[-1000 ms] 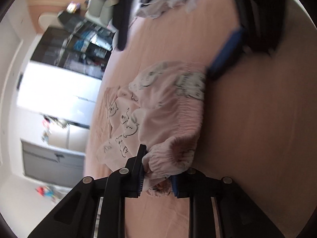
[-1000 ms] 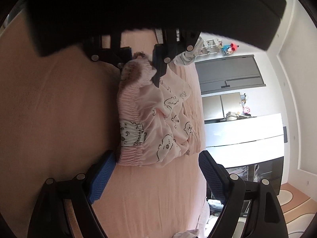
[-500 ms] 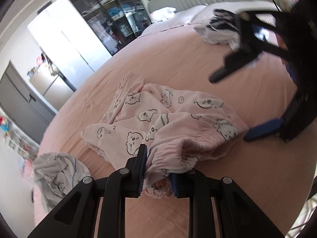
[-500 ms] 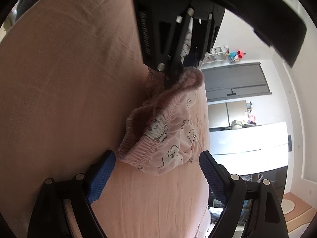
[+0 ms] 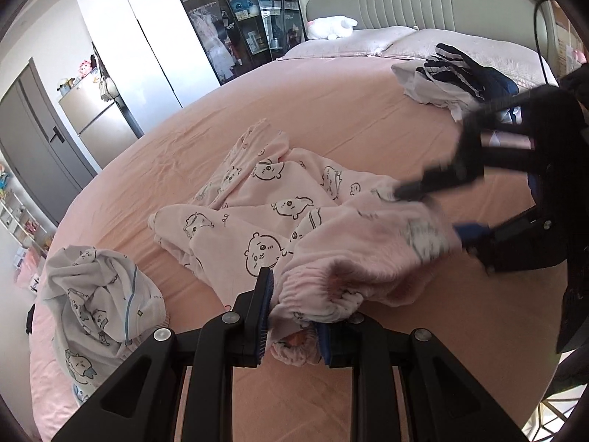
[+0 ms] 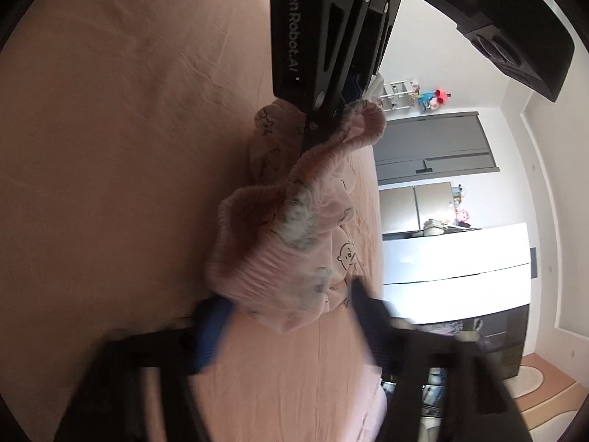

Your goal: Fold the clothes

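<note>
On the far left of the left wrist view a white printed garment (image 5: pixel 99 294) lies crumpled at the edge of the bed (image 5: pixel 331 110). Just right of it, at the bottom of the view, the left gripper (image 5: pixel 294 316) pinches the gathered waistband of the pink pants (image 5: pixel 279 199), its fingers (image 5: pixel 263 302) pressed on the elastic with a wad of cloth bunched between them. The pants lie in the middle of the peach sheet, legs trailing away toward the wardrobe (image 5: pixel 147 37), waistband lifted off the sheet at the near end. Further right, the right gripper (image 5: pixel 430 213) is closing its jaws around the other end of the waistband; motion blur hides whether its fingers press the cloth. In the right wrist view the cloth sits between those blurred fingers (image 6: pixel 210 331). Behind that gripper a heap of dark and white clothes (image 5: pixel 452 77) lies near the pillows.
</note>
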